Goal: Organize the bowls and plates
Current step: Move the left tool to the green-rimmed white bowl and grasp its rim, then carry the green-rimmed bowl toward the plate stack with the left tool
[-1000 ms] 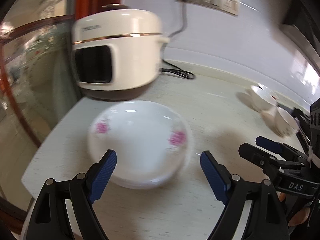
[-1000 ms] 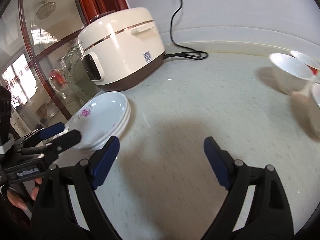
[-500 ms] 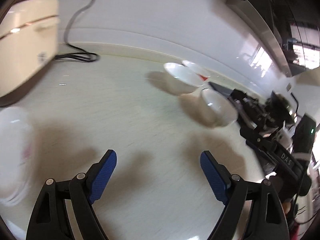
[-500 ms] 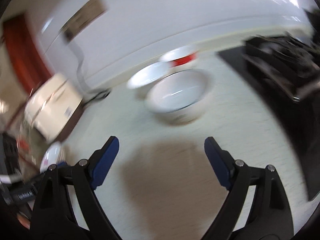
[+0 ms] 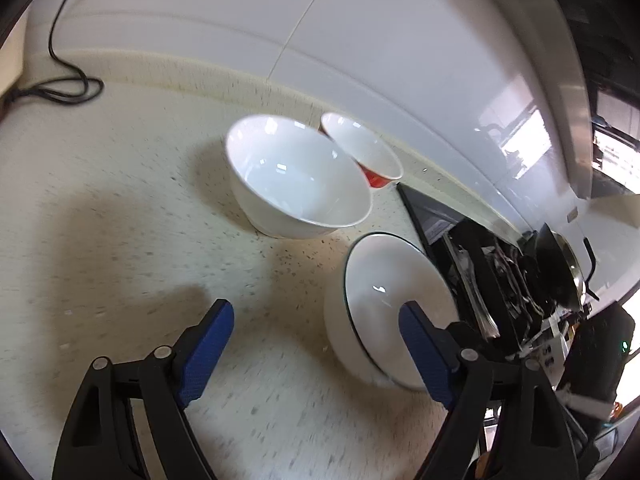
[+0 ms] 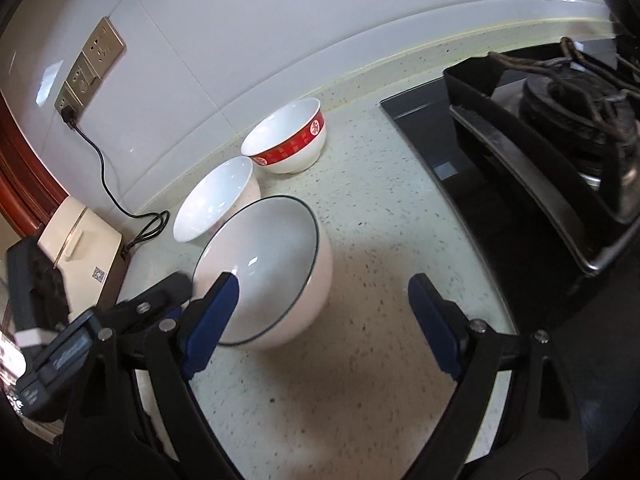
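Both views have swung off the stacked flower plates and rice cooker onto the three bowls next to the stove; plates are out of frame now. Left gripper [image 5: 316,350] jaws have just been closing a little, nothing between them, still wide apart. Right gripper [image 6: 322,322] also apart and empty, only slightly narrower than before.

Progress, as I read it: plates looked stacked a second ago, bowls not touched yet. All three stand separate on the surface [image 6: 360,380], none nested. Bowl stacking looks like what's left.

Layout:
- dark-rimmed bowl [image 6: 276,264]: nearest, centre-left of the right wrist frame, its near rim behind the right gripper's left pad. In the left wrist view it sits lower right [image 5: 392,300], behind that gripper's right pad. Whether either pad touches it, can't tell.
- plain white bowl [image 5: 296,176]: centre of the left wrist frame, well ahead of the jaws.
- red-banded bowl [image 6: 292,140]: furthest back by the wall, just beside the plain one.
- stove [image 6: 560,140]: right side, close to the dark-rimmed bowl.
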A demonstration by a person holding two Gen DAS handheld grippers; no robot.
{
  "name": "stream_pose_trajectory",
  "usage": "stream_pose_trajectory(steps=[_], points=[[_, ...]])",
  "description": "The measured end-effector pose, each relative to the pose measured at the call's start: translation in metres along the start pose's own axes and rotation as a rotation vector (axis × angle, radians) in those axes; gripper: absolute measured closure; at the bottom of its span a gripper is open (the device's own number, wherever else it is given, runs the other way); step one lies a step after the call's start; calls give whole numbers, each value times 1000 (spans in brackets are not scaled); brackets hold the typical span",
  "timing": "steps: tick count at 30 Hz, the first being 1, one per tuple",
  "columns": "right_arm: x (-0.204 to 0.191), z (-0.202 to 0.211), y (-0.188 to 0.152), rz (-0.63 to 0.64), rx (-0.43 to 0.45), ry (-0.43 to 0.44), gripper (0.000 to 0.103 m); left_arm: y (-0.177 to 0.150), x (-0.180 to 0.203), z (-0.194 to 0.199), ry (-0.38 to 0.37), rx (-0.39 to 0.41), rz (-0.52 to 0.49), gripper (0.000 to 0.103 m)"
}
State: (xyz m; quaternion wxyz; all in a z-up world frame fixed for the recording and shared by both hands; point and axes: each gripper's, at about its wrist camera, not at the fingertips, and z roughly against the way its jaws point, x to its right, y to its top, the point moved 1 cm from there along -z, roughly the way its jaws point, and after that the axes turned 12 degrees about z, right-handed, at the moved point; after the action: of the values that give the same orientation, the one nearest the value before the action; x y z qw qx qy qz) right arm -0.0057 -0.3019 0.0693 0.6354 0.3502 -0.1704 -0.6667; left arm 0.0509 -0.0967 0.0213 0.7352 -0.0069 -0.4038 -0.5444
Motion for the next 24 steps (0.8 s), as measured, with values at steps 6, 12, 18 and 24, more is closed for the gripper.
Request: stream_pose_trajectory(steps=[6, 12, 18, 24], points=[[10, -21, -3, -40, -31, 50, 37, -6, 7, -14, 49, 39, -102, 49], [-5, -23, -2, 38, -1, 62, 68, -17, 23, -8, 26, 82, -213, 81], [-5, -22, -4, 39, 18, 36, 76, -15, 17, -3, -5, 83, -185, 85], [-12, -15, -8, 54, 48, 56, 80, -14, 10, 5, 1, 99, -156, 86]])
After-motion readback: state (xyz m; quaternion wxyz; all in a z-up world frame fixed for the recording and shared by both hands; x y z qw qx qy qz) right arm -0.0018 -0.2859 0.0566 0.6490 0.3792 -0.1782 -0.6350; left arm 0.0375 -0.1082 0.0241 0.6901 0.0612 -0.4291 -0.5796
